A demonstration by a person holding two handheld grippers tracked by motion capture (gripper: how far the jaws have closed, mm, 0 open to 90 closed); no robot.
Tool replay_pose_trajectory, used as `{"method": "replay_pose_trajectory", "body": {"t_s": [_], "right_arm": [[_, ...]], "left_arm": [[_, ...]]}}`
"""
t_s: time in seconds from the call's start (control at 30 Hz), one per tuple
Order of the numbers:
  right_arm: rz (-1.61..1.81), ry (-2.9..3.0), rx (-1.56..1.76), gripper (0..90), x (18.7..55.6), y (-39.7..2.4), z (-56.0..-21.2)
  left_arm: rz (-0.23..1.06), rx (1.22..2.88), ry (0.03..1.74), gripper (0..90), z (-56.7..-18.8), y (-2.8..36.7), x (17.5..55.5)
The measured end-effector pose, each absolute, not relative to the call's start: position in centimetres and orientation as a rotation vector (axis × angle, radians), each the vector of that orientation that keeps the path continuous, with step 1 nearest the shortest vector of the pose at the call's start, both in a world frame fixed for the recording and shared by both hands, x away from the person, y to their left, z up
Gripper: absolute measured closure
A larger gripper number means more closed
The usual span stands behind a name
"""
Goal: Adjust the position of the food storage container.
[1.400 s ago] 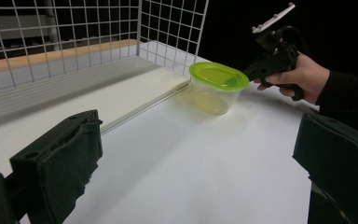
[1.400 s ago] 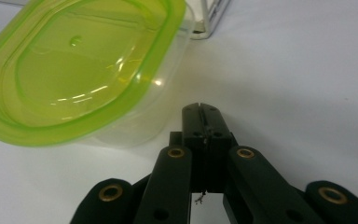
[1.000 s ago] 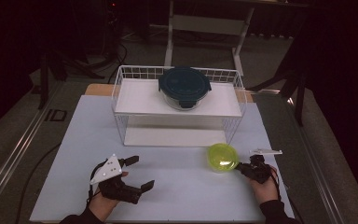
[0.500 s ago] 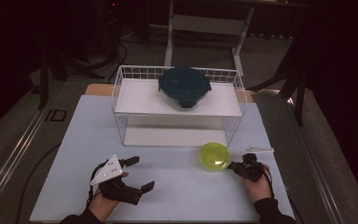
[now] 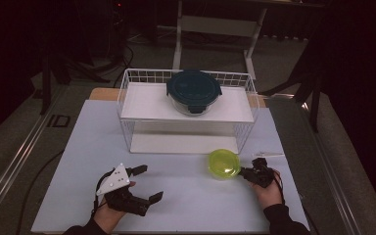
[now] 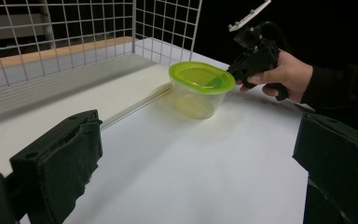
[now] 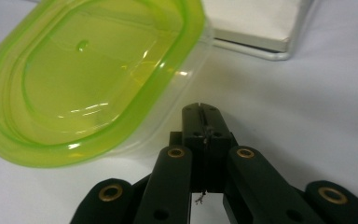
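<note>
Green-lidded tub (image 5: 223, 164): near right of table, just left of my right gripper (image 5: 247, 173).
Right gripper: jaws pressed together, empty.
Left gripper (image 5: 149, 183): jaws spread, empty.

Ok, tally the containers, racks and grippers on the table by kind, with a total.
Lidded containers: 2 – green-lidded container, dark-lidded container
Wire racks: 1 – wire rack
Grippers: 2 – left gripper, right gripper
Total: 5

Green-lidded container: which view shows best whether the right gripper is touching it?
Right gripper view: the shut right gripper sits just short of the green-lidded container. Left gripper view shows it side-on; high view shows it small.
</note>
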State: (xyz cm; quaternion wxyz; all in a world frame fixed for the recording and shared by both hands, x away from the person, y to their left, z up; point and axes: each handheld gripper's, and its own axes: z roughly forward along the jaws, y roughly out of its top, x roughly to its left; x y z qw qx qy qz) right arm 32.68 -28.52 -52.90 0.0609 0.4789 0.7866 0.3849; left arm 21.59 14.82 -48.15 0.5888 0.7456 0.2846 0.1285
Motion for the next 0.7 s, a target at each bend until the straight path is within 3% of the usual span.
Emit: {"method": "replay_pose_trajectory", "body": {"t_s": [0.7], "right_arm": [[1.199, 2.477, 1.366, 90.0, 33.3, -23.9, -53.0]], "left_arm": [[0.298, 1.740, 0.659, 0.8, -48.1, 14.9, 21.4]]}}
